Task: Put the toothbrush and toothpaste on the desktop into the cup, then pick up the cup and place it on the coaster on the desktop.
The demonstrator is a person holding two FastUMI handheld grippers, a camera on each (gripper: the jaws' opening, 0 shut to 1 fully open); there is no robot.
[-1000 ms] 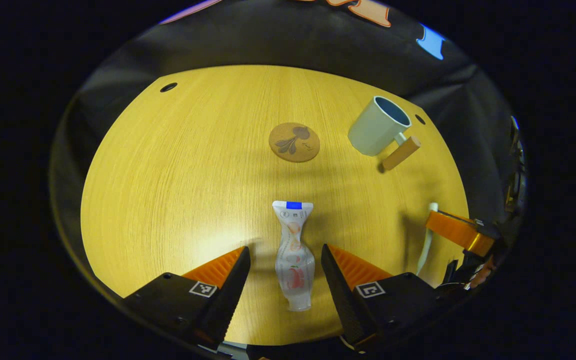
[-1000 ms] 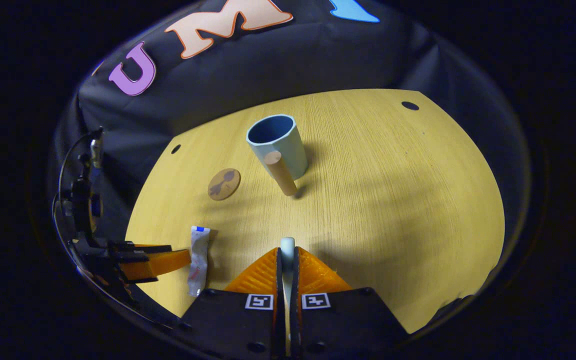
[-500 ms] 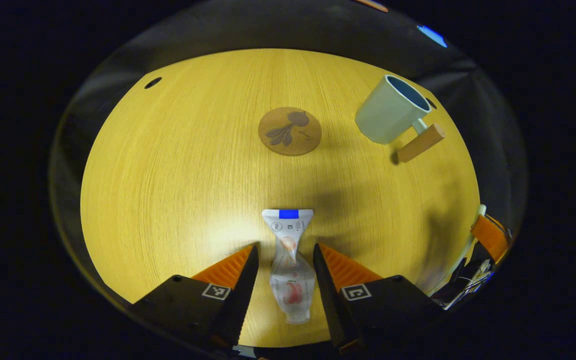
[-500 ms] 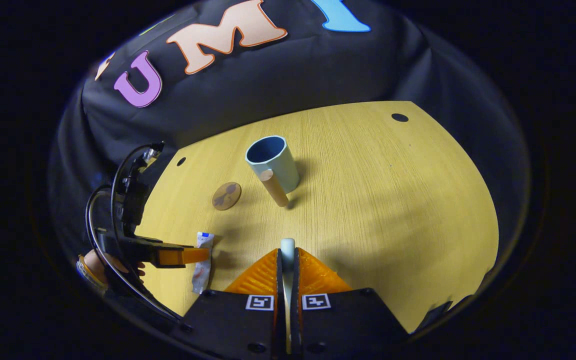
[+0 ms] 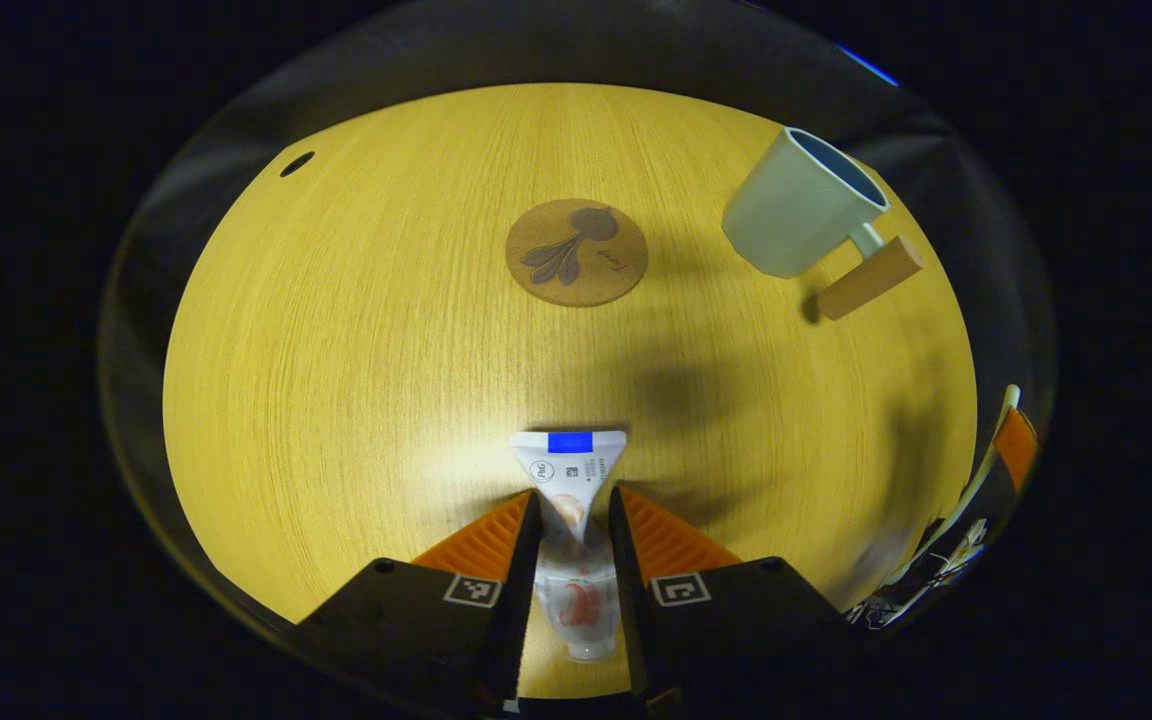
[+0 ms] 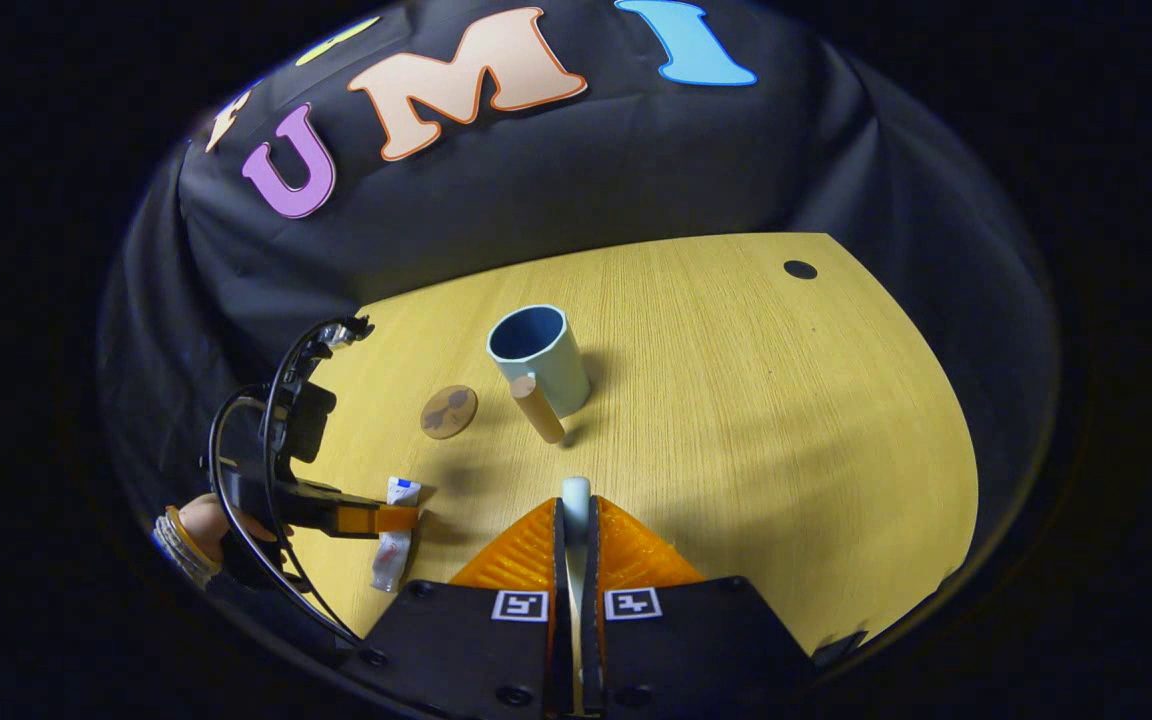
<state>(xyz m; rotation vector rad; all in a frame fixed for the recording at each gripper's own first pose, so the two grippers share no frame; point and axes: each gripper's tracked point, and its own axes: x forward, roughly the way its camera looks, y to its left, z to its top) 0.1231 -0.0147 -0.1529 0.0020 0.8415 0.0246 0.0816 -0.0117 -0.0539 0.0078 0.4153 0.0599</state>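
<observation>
The white toothpaste tube point(image 5: 568, 462) lies flat on the wooden table point(image 5: 336, 350), its crimped end pointing away. My left gripper point(image 5: 573, 497) is shut on its middle, both orange fingers touching its sides. From the right gripper view, that left gripper point(image 6: 381, 518) sits low over the toothpaste point(image 6: 391, 562). My right gripper point(image 6: 574, 505) is shut on the toothbrush point(image 6: 574, 492), whose white tip pokes out above the fingers, held above the table. The pale blue cup point(image 6: 536, 352) with a wooden handle point(image 6: 537, 409) stands upright ahead of it. The round coaster point(image 5: 576, 252) lies left of the cup point(image 5: 801, 205).
A hand point(image 6: 201, 525) holds the left gripper, with black cables looping above it. Small dark holes point(image 5: 296, 163) point(image 6: 800, 269) mark the table's far corners. The right gripper point(image 5: 1011, 440) with the toothbrush shows at the right edge of the left gripper view.
My left gripper has moved forward along the toothpaste and its fingers have closed from wide apart onto the tube. My right gripper has risen with the toothbrush.
</observation>
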